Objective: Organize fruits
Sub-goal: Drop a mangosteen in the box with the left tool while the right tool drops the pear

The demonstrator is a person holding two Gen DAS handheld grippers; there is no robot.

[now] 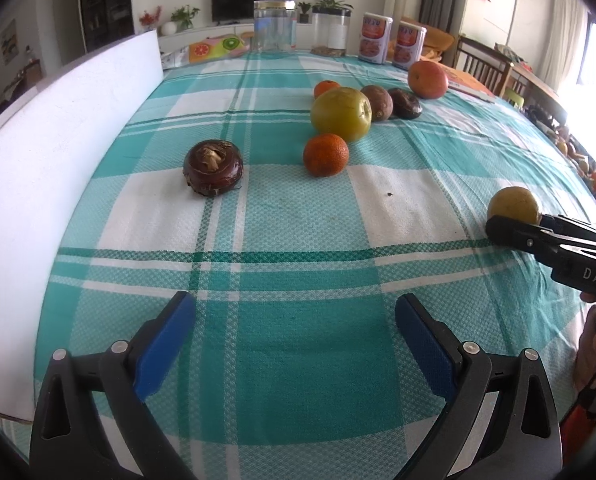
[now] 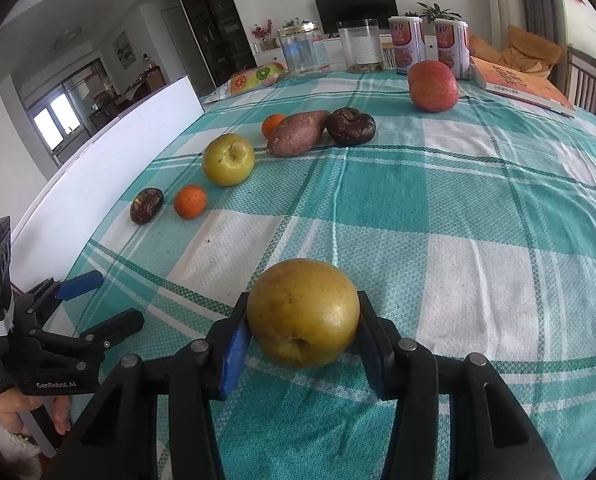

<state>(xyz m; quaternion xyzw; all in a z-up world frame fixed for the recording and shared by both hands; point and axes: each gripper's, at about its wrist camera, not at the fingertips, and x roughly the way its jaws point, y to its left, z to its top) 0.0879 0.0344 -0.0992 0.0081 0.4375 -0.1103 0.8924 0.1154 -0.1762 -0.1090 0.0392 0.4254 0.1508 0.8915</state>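
Right gripper (image 2: 303, 334) clamped on a yellow-brown pear (image 2: 303, 312), blue pads pressing both sides, fruit resting on the checked tablecloth (image 2: 478, 208). Left gripper (image 1: 294, 340) spread wide, holding nothing. Beyond the pear: a green apple (image 2: 228, 159), an orange (image 2: 190, 201) and a dark chestnut-like fruit (image 2: 146, 205) near it, a red apple (image 2: 433, 85) farthest away. Grasp step apparently done; next, likely lifting and carrying toward the green apple, keeping firm hold.

Two close wrist views, shared tablecloth (image 1: 290, 216)
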